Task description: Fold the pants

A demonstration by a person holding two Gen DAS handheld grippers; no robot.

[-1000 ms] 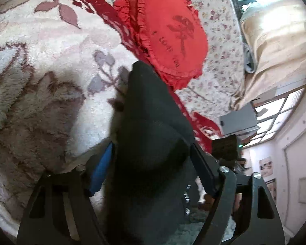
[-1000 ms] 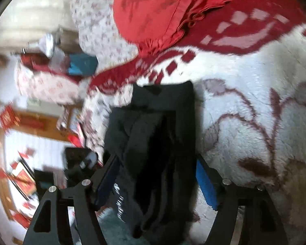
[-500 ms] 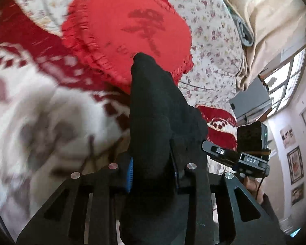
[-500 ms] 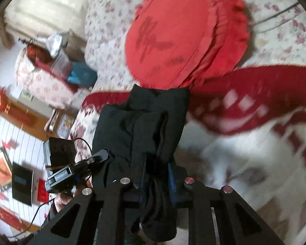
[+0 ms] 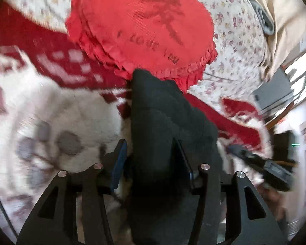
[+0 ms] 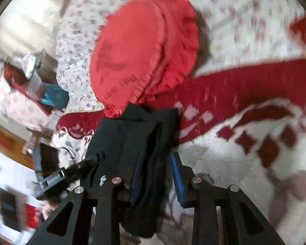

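The black pants (image 5: 165, 118) are a folded bundle lying over a white and red fleece blanket (image 5: 57, 110). My left gripper (image 5: 152, 159) has its jaws partly apart, with the pants' end between the blue pads (image 5: 118, 163). In the right wrist view the pants (image 6: 136, 140) lie between my right gripper's (image 6: 156, 173) blue pads (image 6: 177, 177), with a gap at the right pad. The far end of the pants touches the frill of a round red cushion (image 5: 144, 26). Both views are motion blurred.
The red cushion (image 6: 140, 51) leans on a floral bed cover (image 5: 236, 40). The blanket's red border (image 6: 244, 85) runs under it. A bedside heap with a teal object (image 6: 53, 98) is at the left. The other gripper's black tip (image 6: 79, 167) shows beside the pants.
Both grippers shut on the pants half a second ago and have now opened somewhat. The pants have moved toward the red cushion and down onto the blanket.
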